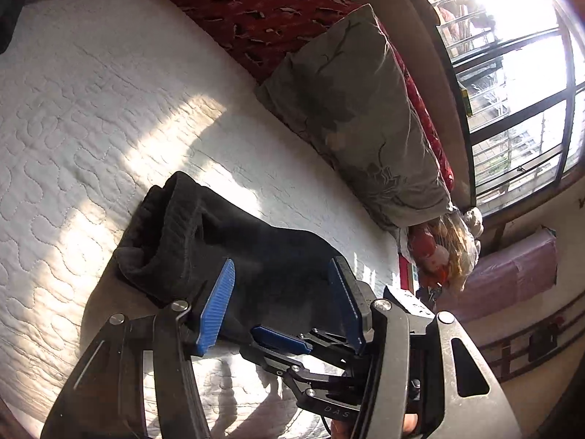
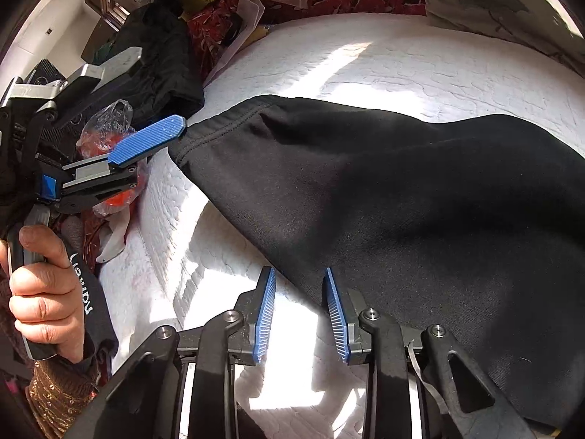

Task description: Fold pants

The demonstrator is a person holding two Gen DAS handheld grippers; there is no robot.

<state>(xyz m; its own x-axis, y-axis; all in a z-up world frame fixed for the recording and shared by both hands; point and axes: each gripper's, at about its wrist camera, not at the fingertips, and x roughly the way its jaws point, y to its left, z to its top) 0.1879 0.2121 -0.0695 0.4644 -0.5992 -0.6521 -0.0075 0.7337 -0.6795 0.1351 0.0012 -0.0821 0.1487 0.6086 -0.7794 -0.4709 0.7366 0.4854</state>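
Black pants (image 1: 219, 241) lie folded on the white quilted bed (image 1: 91, 109); in the right wrist view they (image 2: 420, 201) spread across the right half. My left gripper (image 1: 281, 267) is open just above the pants, blue pads either side of the cloth. It also shows in the right wrist view (image 2: 182, 124), its tip at the pants' hemmed edge (image 2: 204, 128). My right gripper (image 2: 299, 274) is open with the pants' near edge between its pads; it also shows in the left wrist view (image 1: 281, 340), low under the left gripper.
A grey pillow (image 1: 365, 117) and a red patterned blanket (image 1: 256, 11) lie along the bed's far side. A window (image 1: 519, 91) is beyond. Dark clothes (image 2: 157, 55), plastic bags (image 2: 109, 135) and clutter sit beside the bed's left edge.
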